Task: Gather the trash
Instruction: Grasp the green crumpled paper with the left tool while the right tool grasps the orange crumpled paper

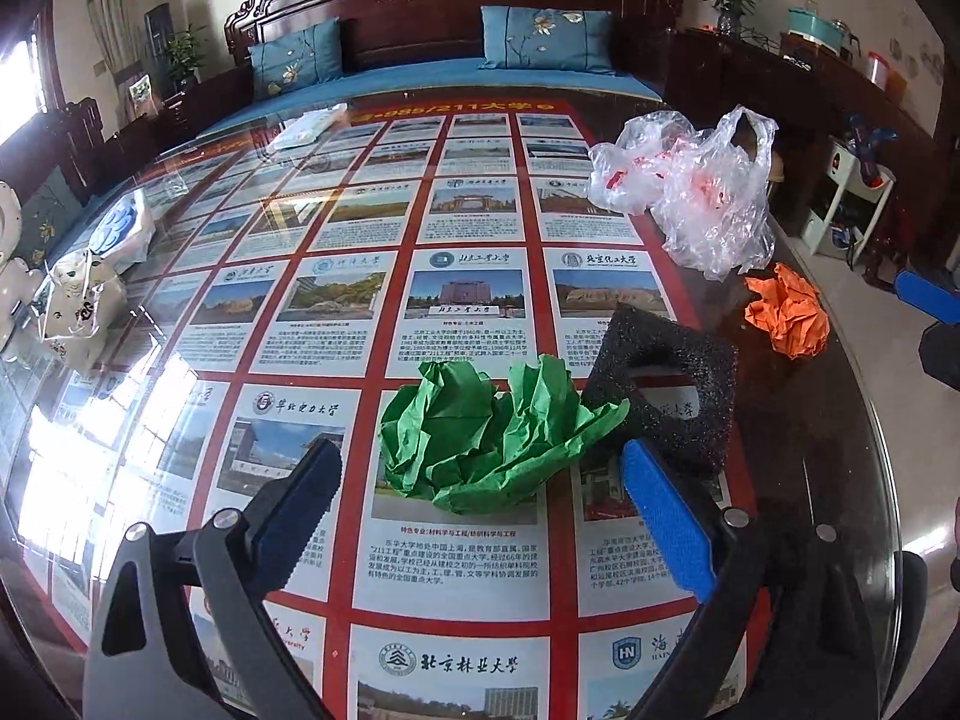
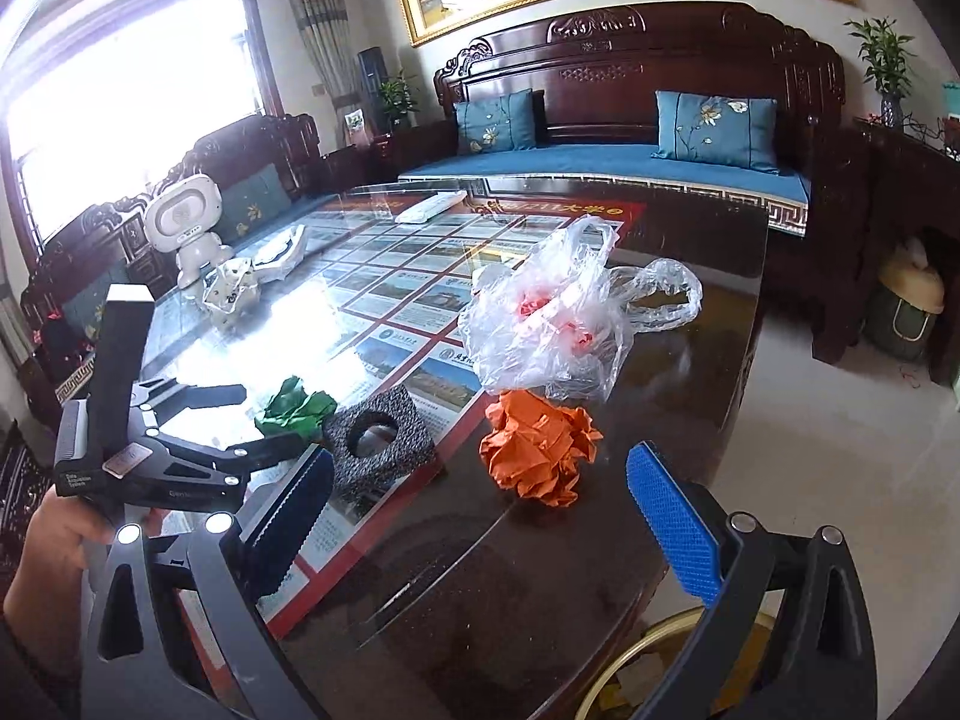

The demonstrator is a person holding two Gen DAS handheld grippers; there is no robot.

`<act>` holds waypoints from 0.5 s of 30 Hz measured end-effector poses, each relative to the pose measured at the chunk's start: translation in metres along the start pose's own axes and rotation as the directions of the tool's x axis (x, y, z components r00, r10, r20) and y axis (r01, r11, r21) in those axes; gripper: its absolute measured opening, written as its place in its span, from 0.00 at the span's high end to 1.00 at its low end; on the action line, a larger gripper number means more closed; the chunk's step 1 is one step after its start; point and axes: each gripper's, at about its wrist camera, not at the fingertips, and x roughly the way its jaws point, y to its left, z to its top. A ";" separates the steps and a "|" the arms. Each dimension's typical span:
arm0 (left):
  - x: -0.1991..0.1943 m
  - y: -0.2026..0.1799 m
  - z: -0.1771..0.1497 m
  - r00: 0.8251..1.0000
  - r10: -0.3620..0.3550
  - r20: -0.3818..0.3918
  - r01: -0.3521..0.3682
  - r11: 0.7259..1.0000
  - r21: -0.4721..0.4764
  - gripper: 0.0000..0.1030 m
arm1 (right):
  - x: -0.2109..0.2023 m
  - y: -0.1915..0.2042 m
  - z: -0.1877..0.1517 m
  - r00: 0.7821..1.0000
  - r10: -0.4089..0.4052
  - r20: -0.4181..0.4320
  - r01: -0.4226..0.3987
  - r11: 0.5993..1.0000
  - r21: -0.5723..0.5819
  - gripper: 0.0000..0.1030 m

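Green crumpled paper (image 1: 492, 432) sits between the open left tool's (image 1: 480, 480) ribbed pads.

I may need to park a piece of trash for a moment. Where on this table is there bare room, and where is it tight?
Free: the near dark corner of the table, between the orange paper wad and the right gripper; also the poster's middle. Crowded: the green paper wad, black foam block, orange wad and clear plastic bag sit close together.
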 end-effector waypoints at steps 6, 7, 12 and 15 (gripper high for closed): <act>0.015 0.008 0.009 0.994 -0.097 -0.048 0.096 0.995 -0.027 0.34 | 0.009 -0.004 0.006 1.000 0.010 -0.008 -0.010 1.000 0.002 0.08; 0.015 0.008 0.009 0.994 -0.103 -0.045 0.102 0.994 -0.026 0.37 | 0.011 -0.004 0.007 1.000 0.005 -0.010 -0.005 1.000 0.000 0.08; 0.011 0.003 0.009 0.995 -0.094 -0.033 0.094 0.995 0.013 0.49 | 0.021 -0.011 0.010 0.999 -0.001 -0.035 0.002 1.000 0.011 0.09; 0.003 -0.004 0.008 0.998 -0.067 -0.009 0.067 0.996 0.059 0.57 | 0.028 -0.015 0.009 0.998 0.004 -0.061 -0.003 1.000 0.026 0.11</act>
